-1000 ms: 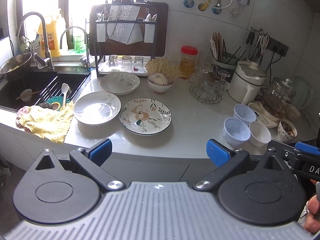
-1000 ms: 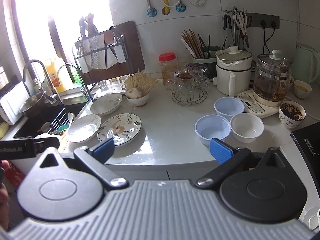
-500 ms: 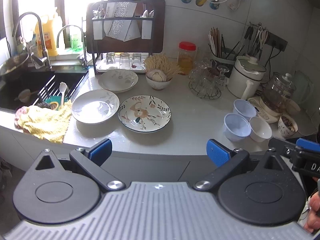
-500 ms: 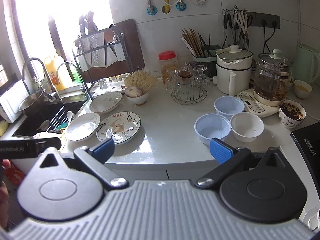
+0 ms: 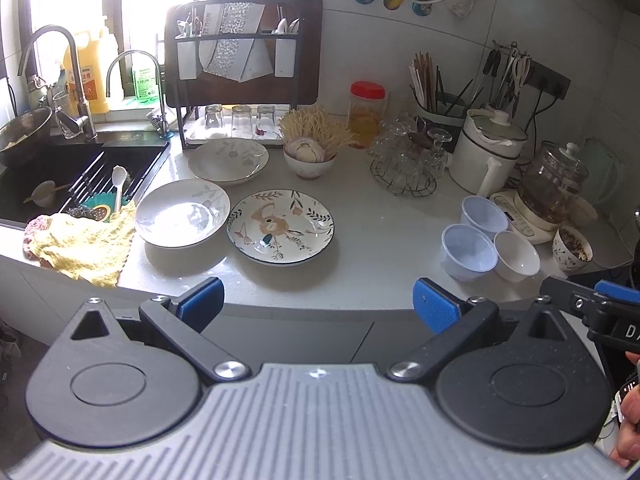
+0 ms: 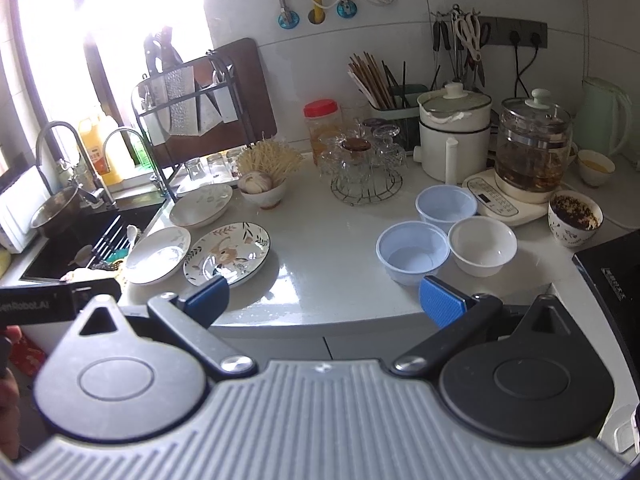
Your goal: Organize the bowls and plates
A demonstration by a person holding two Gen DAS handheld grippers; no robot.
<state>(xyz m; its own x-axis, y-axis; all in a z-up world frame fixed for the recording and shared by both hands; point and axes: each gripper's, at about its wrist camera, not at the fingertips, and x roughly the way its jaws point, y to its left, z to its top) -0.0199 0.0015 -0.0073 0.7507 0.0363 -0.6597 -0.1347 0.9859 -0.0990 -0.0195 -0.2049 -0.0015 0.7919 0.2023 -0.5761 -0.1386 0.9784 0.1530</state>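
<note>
Beside the floral plate lies a yellow cloth.

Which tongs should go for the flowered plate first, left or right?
Left, probably. The left tongs stand open, facing the flowered plate nearly head-on. The right tongs, also open, face the pale blue bowl and white bowl, with the plate off to their left.

Glossy glazed floral plate
</note>
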